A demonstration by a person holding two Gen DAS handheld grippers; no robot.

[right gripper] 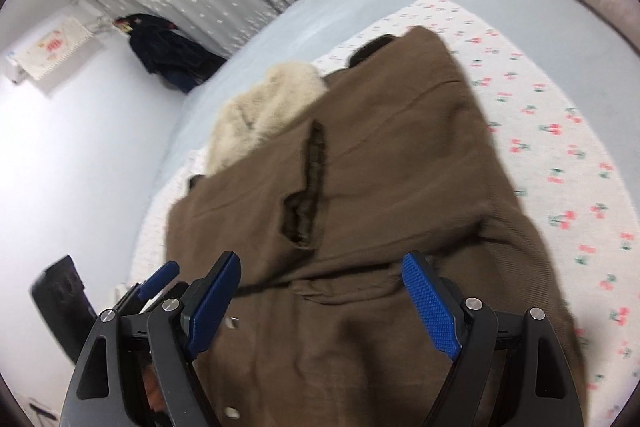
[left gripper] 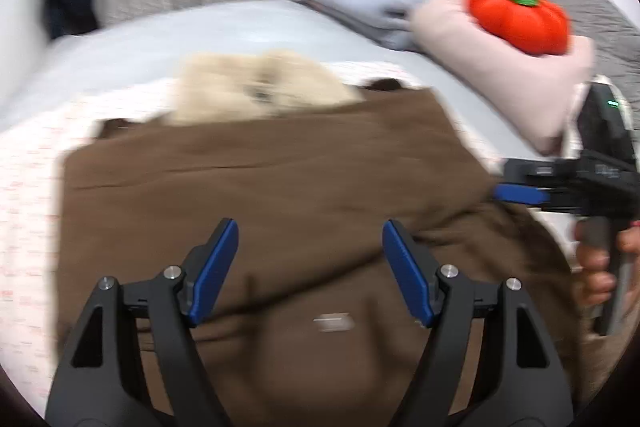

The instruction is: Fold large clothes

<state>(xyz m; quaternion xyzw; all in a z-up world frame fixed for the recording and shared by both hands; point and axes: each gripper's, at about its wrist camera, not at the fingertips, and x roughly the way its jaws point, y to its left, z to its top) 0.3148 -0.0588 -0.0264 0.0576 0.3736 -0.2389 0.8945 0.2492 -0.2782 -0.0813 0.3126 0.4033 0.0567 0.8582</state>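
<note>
A large brown coat (left gripper: 280, 187) with a cream fur collar (left gripper: 260, 87) lies partly folded on the bed; it also shows in the right wrist view (right gripper: 380, 187), with its collar (right gripper: 268, 107) and a pocket slit (right gripper: 312, 183). My left gripper (left gripper: 310, 231) is open and empty, just above the coat's near part. My right gripper (right gripper: 320, 267) is open and empty over the coat's near hem. The right gripper's blue fingertip (left gripper: 520, 194) shows at the right of the left wrist view, at the coat's right edge. The left gripper's fingertip (right gripper: 160, 279) shows at lower left of the right wrist view.
The coat rests on a white cherry-print sheet (right gripper: 560, 147) over a pale blue bedspread (left gripper: 180, 31). A pink pillow (left gripper: 512, 83) with a red tomato cushion (left gripper: 520, 17) and a folded blue blanket (left gripper: 368, 3) lie at the bed's far right. Dark clothes (right gripper: 160, 47) hang by the curtain.
</note>
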